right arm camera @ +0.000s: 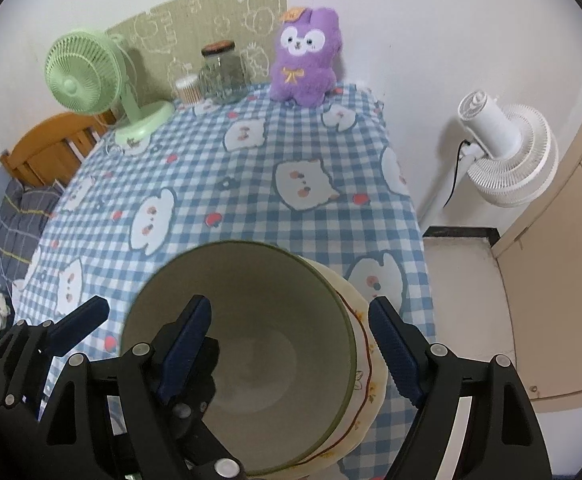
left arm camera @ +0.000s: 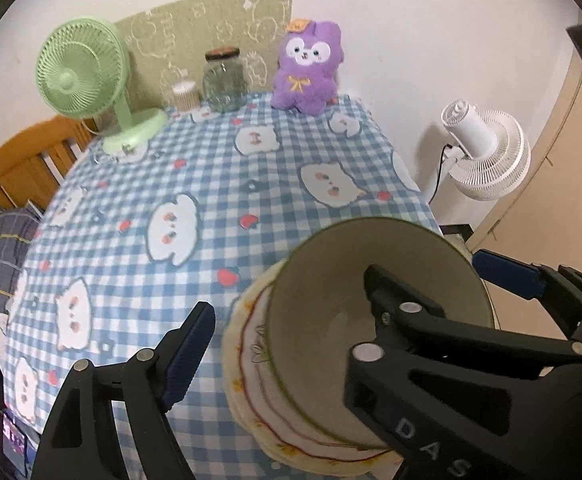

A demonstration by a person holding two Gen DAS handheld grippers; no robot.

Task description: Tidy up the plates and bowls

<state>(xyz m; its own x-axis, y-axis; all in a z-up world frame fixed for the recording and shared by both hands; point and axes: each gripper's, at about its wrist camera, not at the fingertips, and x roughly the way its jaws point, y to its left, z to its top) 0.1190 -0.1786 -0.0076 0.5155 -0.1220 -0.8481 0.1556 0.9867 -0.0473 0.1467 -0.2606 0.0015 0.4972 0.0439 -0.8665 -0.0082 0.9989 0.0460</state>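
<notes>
Green-rimmed bowl [right arm camera: 243, 352] nested on floral plate [right arm camera: 365, 364] near the worktop [right arm camera: 251, 184] front edge. Both tools, left tool [left arm camera: 291, 336] and right tool [right arm camera: 291, 344], spread apart, gripping nothing. Lift straight up, clear of rim.

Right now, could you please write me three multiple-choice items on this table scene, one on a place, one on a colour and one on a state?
1. Where does the bowl sit?
A. on the stacked plates
B. beside the green fan
C. on the floor

2. What colour is the plush toy?
A. white
B. purple
C. orange

3. How do the right gripper jaws stand?
A. clamped on the bowl rim
B. open, pressing nothing
C. shut on a plate

Answers: 1 A, the plates' rims show beneath the bowl; 2 B, its fur is purple; 3 B, both pads stand clear of the bowl.
</notes>
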